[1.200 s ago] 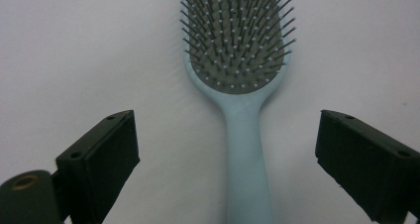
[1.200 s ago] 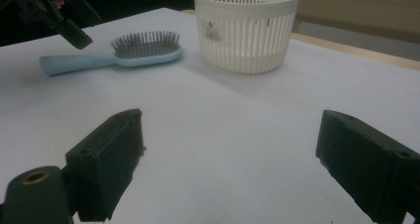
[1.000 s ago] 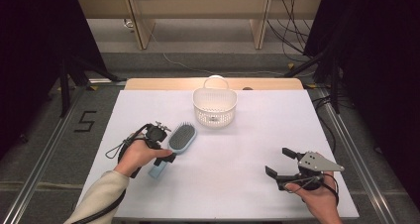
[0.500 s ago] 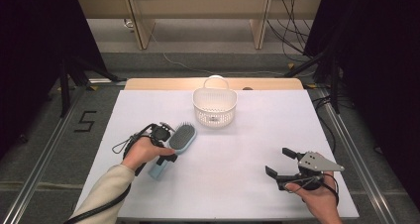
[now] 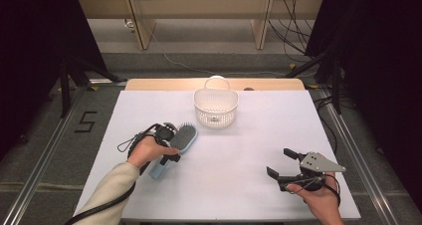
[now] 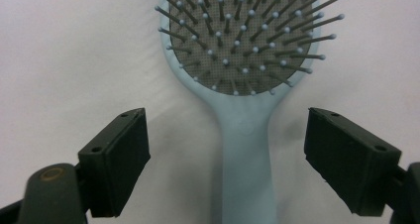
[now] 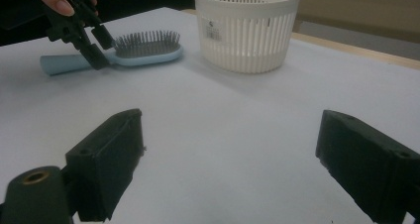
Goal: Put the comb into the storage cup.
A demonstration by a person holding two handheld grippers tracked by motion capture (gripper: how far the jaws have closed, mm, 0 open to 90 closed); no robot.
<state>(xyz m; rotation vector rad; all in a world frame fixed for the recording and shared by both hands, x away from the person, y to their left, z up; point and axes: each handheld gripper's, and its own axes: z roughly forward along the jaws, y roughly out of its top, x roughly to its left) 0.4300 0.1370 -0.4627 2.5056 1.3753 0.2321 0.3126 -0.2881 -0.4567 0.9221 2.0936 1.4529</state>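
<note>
Left gripper (image 6: 225, 159): jaws wide, now straddling the hairbrush (image 6: 242, 85) handle, having lowered onto it.
Hairbrush: lying flat, near the basket (image 5: 215, 108).
Right gripper (image 5: 281, 164): waiting, gaping empty.
Meaning: grab is looking imminent.

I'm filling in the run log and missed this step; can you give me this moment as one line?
left tool: open, astride hairbrush handle, not gripping | right tool: open, idle | basket: upright
</note>
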